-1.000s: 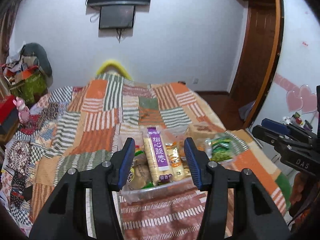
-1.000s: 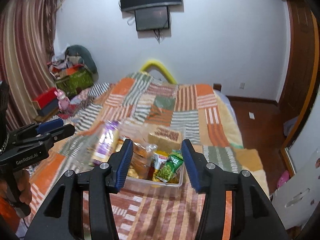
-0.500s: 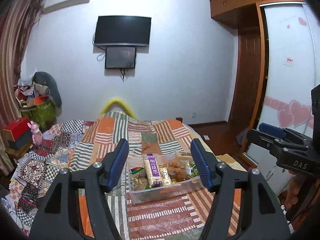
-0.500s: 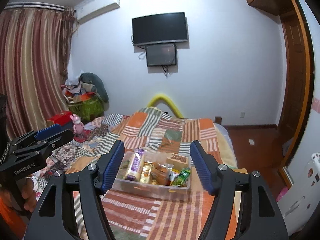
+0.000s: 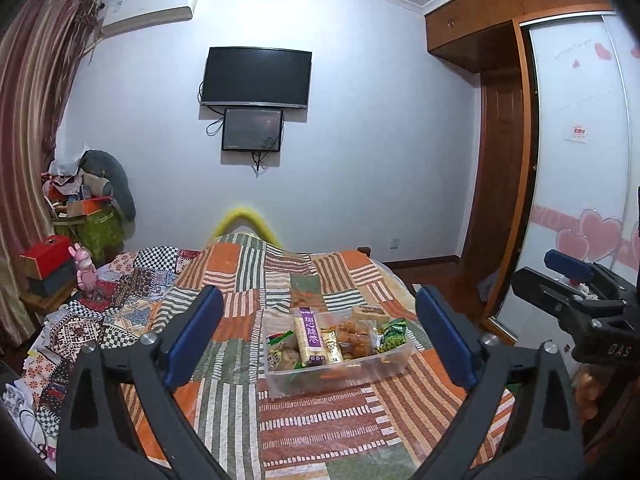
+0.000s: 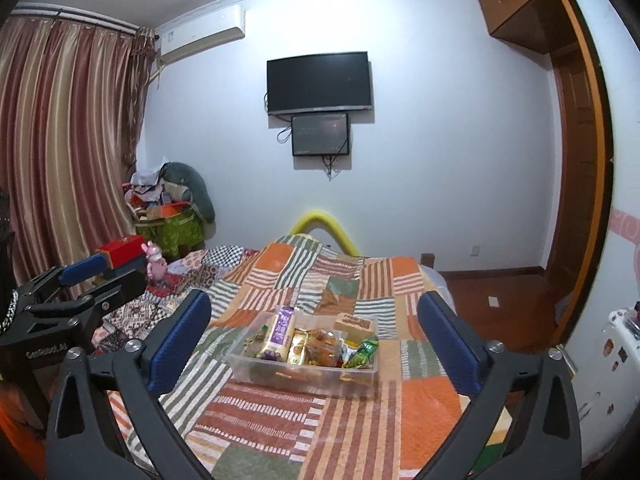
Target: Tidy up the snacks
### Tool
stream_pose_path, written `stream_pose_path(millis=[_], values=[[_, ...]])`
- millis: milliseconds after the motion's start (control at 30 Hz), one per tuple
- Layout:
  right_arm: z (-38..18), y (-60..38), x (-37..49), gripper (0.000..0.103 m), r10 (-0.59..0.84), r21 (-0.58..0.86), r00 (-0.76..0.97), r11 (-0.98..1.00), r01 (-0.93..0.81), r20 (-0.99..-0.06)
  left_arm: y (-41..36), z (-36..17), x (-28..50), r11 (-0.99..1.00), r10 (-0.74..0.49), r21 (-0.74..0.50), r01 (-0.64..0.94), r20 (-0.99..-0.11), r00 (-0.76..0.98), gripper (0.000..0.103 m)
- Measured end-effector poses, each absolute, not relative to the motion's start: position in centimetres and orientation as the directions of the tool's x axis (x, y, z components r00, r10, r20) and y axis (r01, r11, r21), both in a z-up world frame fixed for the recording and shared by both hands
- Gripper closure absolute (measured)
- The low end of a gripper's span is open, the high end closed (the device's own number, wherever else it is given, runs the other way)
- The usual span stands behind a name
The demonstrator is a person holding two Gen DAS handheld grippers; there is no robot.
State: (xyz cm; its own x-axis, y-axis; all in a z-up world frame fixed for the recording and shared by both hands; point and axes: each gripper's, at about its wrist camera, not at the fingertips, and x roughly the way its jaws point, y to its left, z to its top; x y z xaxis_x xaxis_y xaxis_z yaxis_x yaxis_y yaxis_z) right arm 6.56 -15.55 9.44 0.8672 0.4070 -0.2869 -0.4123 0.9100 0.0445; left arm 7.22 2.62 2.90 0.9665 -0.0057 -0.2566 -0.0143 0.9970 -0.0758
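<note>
Between both tools, L and R, jaws wide apart, nothing held. Vs 1 s ago both pulled back/up from snack bin on bed quilt (packets all inside). Judged: sorting looks finished, or resetting.

Both wrist views raised at the bed's near end, faced toward the far wall, clear snack bin and patchwork bedspread shared, left view set left.
</note>
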Motion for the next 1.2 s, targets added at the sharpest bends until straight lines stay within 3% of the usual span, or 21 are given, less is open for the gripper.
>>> stream_pose_path(millis=[1200], values=[[8.5,-16.5,5.5,0.000,0.400,0.069,0.862,0.914,-0.399,-0.312,1.8,2.8,6.3,0.999,0.012,-0.038,-0.021,-0.229,0.973,0.000]])
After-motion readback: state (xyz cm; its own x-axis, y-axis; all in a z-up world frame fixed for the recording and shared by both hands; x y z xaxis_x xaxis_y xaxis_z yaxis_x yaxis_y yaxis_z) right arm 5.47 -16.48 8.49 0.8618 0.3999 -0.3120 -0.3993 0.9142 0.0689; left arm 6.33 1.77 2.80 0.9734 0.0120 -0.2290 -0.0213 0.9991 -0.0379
